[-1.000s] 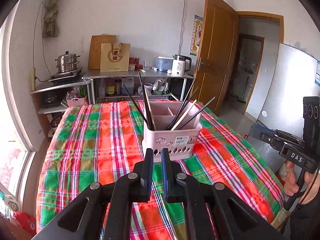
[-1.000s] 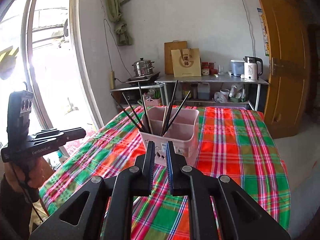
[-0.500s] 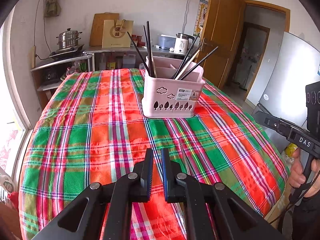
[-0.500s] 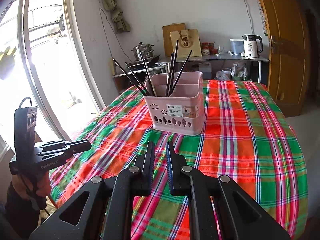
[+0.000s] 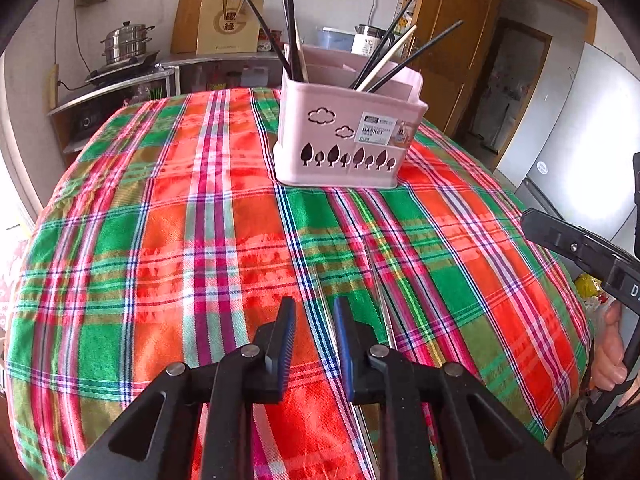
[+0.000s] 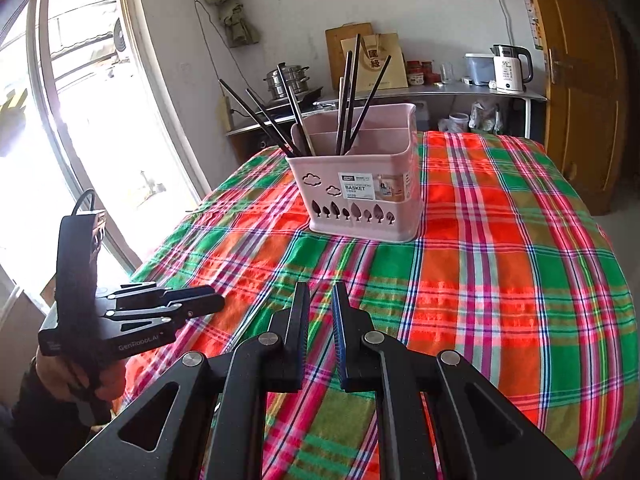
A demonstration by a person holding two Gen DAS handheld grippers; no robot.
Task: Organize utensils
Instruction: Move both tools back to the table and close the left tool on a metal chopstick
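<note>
A pink utensil basket (image 5: 348, 136) stands on the plaid tablecloth (image 5: 200, 240), holding several black chopsticks (image 5: 290, 20) and a pale one. It also shows in the right wrist view (image 6: 360, 192). Two thin clear or metallic sticks (image 5: 384, 312) lie on the cloth just right of my left gripper (image 5: 314, 308), which is slightly open and empty, low over the near part of the table. My right gripper (image 6: 320, 292) is slightly open and empty, over the near edge. The left gripper also shows in the right wrist view (image 6: 208, 302), and the right one in the left wrist view (image 5: 532, 220).
Behind the table stand a metal shelf with a steamer pot (image 5: 126, 42), a paper bag (image 5: 230, 26) and a kettle (image 6: 510, 68). A wooden door (image 6: 580, 80) is at the right, a window (image 6: 80, 120) at the left, a fridge (image 5: 580, 140) beside the table.
Both grippers dropped lower and pulled back towards the near side of the table. Both sets of jaws opened a little from nearly shut.
</note>
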